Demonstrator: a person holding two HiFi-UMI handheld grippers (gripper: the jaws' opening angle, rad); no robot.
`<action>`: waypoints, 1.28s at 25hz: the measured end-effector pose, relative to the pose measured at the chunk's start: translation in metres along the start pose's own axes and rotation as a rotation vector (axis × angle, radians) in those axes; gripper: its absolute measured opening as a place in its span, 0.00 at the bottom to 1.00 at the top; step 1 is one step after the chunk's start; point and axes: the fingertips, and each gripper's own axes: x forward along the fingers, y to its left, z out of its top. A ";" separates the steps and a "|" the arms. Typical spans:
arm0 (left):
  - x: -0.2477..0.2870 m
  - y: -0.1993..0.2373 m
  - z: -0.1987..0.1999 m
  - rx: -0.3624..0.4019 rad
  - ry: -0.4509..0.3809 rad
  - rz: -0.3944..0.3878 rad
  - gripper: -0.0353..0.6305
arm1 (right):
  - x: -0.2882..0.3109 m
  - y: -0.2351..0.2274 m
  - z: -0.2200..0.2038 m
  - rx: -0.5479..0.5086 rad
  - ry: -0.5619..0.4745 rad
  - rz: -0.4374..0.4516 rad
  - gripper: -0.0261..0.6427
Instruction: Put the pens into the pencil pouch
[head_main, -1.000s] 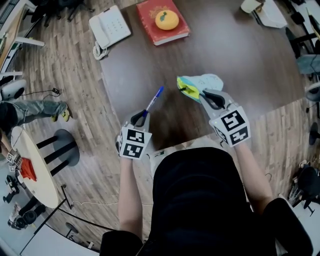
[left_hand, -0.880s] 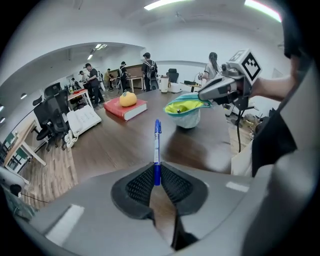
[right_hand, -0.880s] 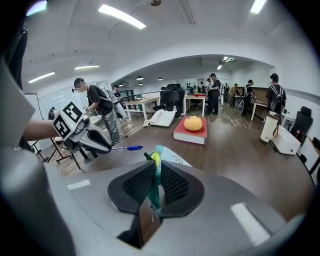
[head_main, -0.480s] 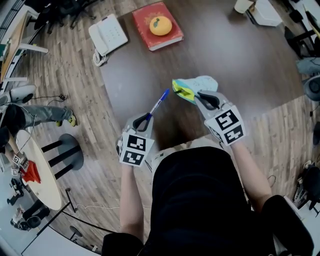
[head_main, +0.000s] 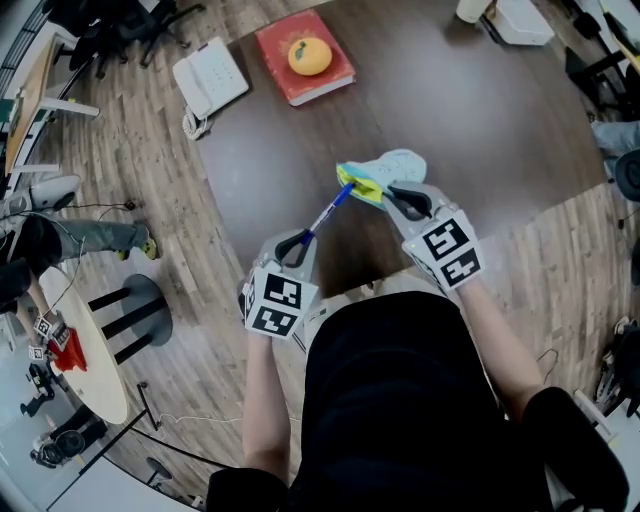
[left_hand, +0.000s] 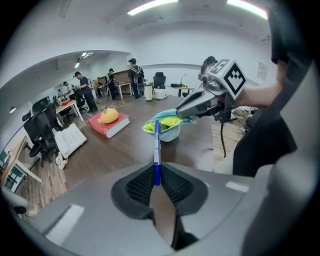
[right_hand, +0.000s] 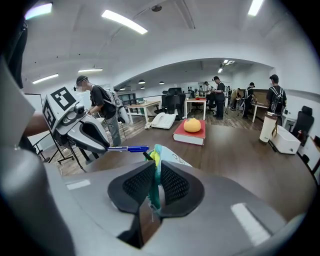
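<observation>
My left gripper (head_main: 299, 243) (left_hand: 156, 180) is shut on a blue pen (head_main: 330, 211) (left_hand: 157, 149) (right_hand: 126, 148), held above the dark table (head_main: 470, 120). The pen points up and right, its tip at the open yellow-lined mouth of the pale pencil pouch (head_main: 383, 176) (left_hand: 165, 125) (right_hand: 163, 158). My right gripper (head_main: 401, 197) (right_hand: 155, 183) is shut on the pouch's near edge and holds its mouth up off the table. A dark pen end shows inside the mouth in the right gripper view.
A red book (head_main: 303, 58) with an orange (head_main: 309, 55) on it lies at the table's far side, a white desk phone (head_main: 210, 78) at the far left corner. A white box (head_main: 520, 20) sits far right. A round side table (head_main: 75, 360) and stool (head_main: 135, 308) stand on the floor at left.
My left gripper has carried the blue pen up and to the right, bringing its tip from open air to the pouch's mouth. The right gripper and pouch have kept still.
</observation>
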 end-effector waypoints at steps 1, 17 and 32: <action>0.001 -0.002 -0.001 0.004 0.004 -0.001 0.11 | 0.000 0.000 -0.001 0.001 -0.002 0.001 0.11; 0.016 -0.018 -0.010 0.042 0.112 0.008 0.11 | -0.001 0.007 -0.009 -0.029 0.001 0.028 0.11; 0.020 -0.015 -0.012 0.069 0.194 0.013 0.11 | 0.006 0.011 -0.012 -0.044 0.008 0.052 0.11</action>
